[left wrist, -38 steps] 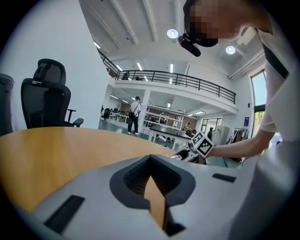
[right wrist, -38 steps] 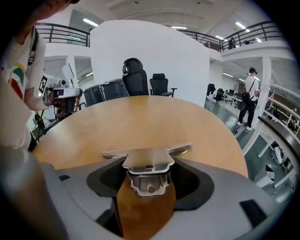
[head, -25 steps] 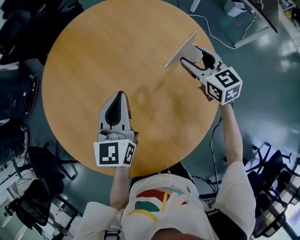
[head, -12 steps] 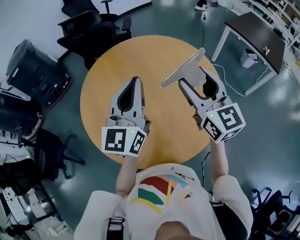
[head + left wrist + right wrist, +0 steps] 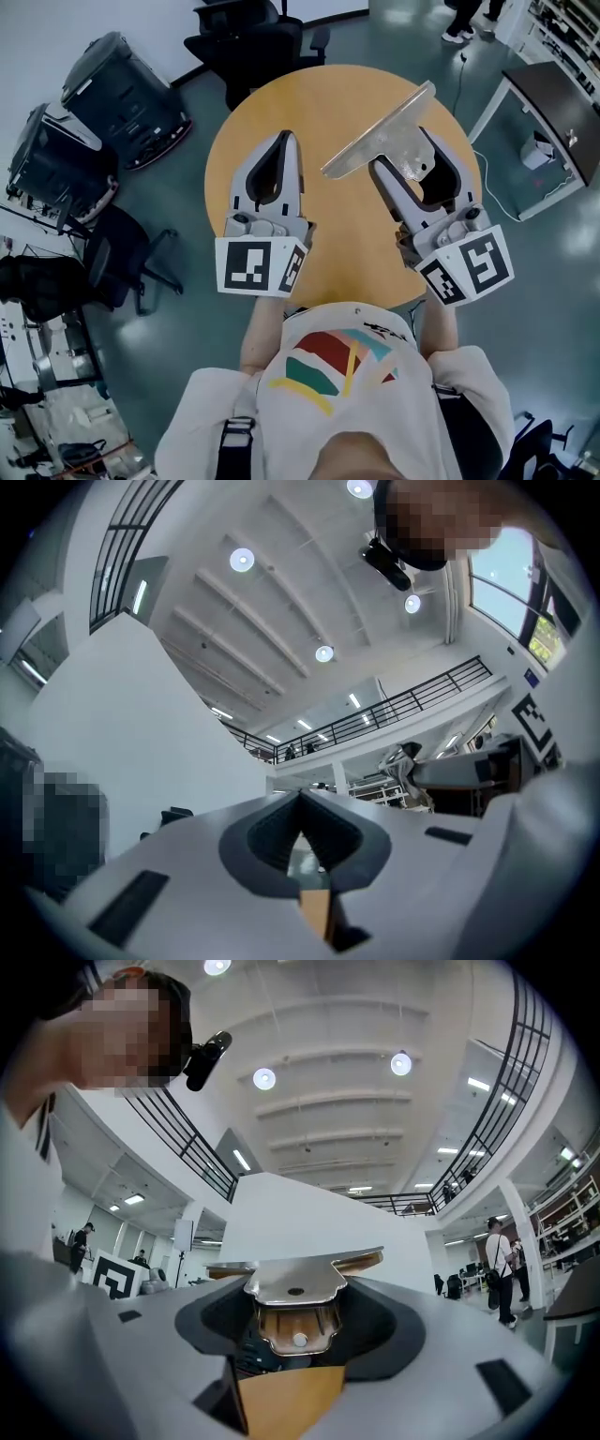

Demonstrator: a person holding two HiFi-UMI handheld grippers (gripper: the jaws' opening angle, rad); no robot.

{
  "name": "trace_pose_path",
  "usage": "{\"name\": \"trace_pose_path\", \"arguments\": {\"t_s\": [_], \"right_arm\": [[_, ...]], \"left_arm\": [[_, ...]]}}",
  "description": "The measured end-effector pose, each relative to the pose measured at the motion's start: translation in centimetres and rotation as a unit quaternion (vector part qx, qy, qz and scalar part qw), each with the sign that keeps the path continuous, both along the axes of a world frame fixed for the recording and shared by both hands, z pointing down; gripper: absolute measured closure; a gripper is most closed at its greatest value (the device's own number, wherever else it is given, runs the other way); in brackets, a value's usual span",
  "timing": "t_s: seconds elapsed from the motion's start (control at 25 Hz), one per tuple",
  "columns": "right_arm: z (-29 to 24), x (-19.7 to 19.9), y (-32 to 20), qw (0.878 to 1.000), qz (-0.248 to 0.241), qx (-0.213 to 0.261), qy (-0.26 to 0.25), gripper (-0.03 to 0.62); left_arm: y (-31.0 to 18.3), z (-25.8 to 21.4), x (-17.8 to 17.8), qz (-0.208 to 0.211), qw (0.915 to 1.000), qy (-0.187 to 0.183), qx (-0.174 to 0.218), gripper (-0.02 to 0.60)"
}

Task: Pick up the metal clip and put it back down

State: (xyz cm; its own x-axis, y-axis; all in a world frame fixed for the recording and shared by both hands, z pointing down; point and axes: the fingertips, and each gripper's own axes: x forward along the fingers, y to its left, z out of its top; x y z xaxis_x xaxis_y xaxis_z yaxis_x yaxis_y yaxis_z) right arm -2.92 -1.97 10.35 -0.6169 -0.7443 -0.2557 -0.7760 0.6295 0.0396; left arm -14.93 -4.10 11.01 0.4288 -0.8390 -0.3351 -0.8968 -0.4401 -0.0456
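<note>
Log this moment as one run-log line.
right tool: shut on shiny flat metal clip, held in air | left tool: shut, empty | round wooden table: below both tools

You are working in a large open-plan office or lab hall. Black office chairs (image 5: pixel 258 37) stand beyond the round wooden table (image 5: pixel 328 103), and a dark desk (image 5: pixel 553 94) stands to its right. Overhead are round ceiling lights (image 5: pixel 242 560) and a railed mezzanine (image 5: pixel 394 710).

both forearms are extending forward side by side, with the grippers tilting upward; the left gripper (image 5: pixel 287 142) is holding its jaws pressed together, while the right gripper (image 5: pixel 401 155) is clamping the metal clip (image 5: pixel 379 131) between its jaws
</note>
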Motion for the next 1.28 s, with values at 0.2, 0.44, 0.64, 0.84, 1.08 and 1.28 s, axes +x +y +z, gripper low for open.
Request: {"name": "trace_pose_path", "arguments": {"t_s": [0.2,0.44,0.64,0.84,1.08,1.28], "right_arm": [[-0.4,-0.2,0.4,1.000,-0.011,0.005,0.007,0.298],[-0.1,-0.1,0.1,1.000,-0.010,-0.001,0.011,0.298],[1.1,-0.2,-0.8,1.000,-0.016,-0.021,0.014,0.298],[8.4,-0.9,-2.7,0.994,-0.069,-0.057,0.056,0.298],[27.0,-5.4,-2.9,0.961,-0.140,-0.188,0.148,0.298],[41.7,-7.5,-2.4,0.911,-0.175,-0.275,0.254,0.298]], "left_arm": [[0.3,-0.4,0.3,-0.001,0.9999,0.001,0.011,0.540],[0.1,-0.5,0.7,0.023,0.9996,0.014,0.009,0.540],[-0.8,0.0,0.9,0.026,0.9995,0.014,-0.004,0.540],[-2.2,3.4,1.1,0.021,0.9992,-0.012,-0.030,0.540],[-2.2,11.9,-1.6,0.026,0.9903,-0.052,-0.127,0.540],[-2.7,20.1,-4.1,0.014,0.9771,-0.072,-0.200,0.540]]}}
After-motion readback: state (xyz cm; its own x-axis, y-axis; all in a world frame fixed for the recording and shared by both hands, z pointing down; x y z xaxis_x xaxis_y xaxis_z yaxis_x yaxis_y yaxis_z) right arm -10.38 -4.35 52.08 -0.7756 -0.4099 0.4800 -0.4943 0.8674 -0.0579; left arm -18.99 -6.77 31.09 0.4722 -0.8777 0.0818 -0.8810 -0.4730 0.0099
